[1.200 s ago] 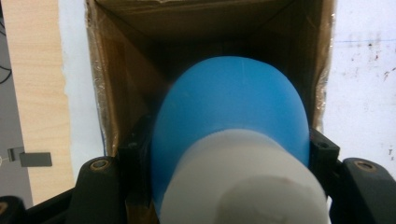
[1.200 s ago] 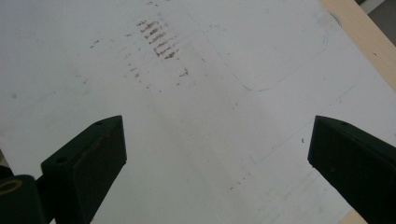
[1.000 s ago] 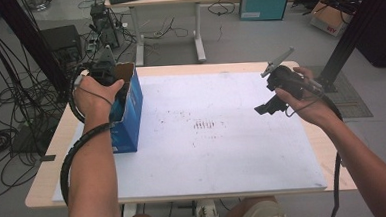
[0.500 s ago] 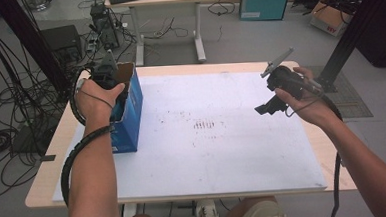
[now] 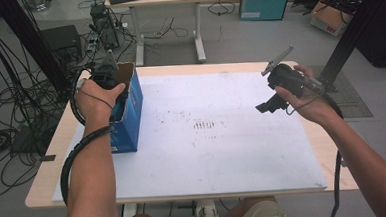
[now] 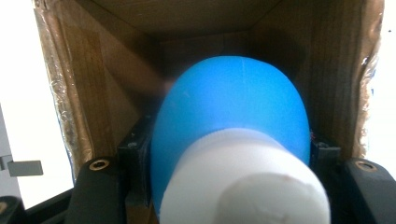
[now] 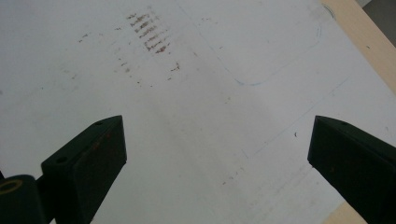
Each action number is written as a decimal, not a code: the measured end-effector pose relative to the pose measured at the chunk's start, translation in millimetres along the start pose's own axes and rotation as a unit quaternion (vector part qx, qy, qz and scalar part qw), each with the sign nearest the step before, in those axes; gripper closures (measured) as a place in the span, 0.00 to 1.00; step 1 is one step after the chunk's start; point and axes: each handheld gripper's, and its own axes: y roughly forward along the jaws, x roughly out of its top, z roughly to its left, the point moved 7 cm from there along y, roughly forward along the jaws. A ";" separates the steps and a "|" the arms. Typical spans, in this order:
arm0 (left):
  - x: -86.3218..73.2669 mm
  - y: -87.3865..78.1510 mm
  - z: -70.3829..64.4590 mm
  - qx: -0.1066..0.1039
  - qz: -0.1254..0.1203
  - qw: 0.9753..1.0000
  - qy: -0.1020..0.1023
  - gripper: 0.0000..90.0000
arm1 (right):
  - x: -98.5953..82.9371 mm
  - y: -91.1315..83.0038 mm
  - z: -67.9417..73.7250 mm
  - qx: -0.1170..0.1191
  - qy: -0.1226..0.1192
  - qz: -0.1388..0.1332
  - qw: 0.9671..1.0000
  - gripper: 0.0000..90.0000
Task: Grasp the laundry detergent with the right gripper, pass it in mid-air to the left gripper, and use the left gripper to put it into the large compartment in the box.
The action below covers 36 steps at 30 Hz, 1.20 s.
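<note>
Room is plentiful across the white sheet [image 5: 223, 152] that covers most of my bench [image 5: 48, 161]: its middle and near side carry only faint brown smudges [image 5: 204, 124], and bare wood borders it on the left, right and far sides. One blue cardboard box [image 5: 131, 111] stands open-topped near the left edge of the sheet. My left tongs [image 5: 110, 83] reach down into that box, clamped on one blue bottle [image 6: 233, 121] with a white cap [image 6: 243, 182]; in the left gripper view the brown inner walls of the box close in around the bottle on every side. The bottle's lower end is hidden deep in the box, and the cap sits so near the lens that it blurs. From the high view my left hand [image 5: 96, 98] covers most of those tongs. My right tongs [image 7: 215, 168] hang above the right part of the sheet, jaws spread wide, nothing between them.
</note>
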 end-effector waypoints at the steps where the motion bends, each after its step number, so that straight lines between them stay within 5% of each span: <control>1: 0.1 0.0 0.0 0.000 0.000 1.000 0.000 0.41 | -0.2 -0.3 0.0 0.000 0.002 0.002 1.000 0.05; 36: 0.9 0.5 0.5 -0.003 -0.002 1.000 0.002 0.41 | -1.8 -5.1 -3.6 -0.005 0.000 0.008 1.000 0.05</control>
